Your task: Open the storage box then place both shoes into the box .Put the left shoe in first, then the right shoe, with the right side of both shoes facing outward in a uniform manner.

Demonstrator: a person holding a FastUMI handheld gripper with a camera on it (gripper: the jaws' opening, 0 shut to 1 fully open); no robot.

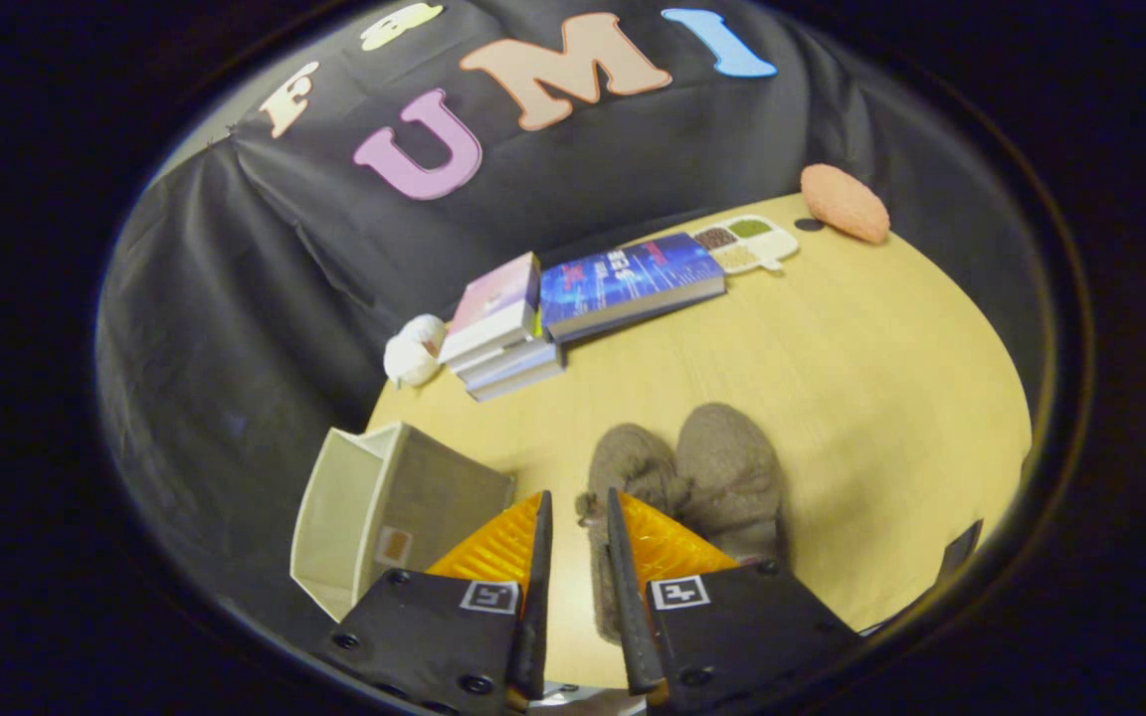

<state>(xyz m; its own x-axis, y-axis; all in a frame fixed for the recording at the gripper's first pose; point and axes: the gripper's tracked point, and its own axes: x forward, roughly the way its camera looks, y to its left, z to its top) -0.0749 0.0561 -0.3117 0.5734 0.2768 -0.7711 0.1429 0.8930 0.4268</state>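
Gripper (578, 512), nearest the camera, tilts down over the table (881, 398), its fingers a narrow gap apart and holding nothing. Just ahead of the tips, and partly behind the right finger, lie two shoes (702, 467) side by side. Open box (374, 507) lies on its side to the left of the fingers. Books (573, 298), a tray (752, 244) and a sponge (844, 203) line the far edge.
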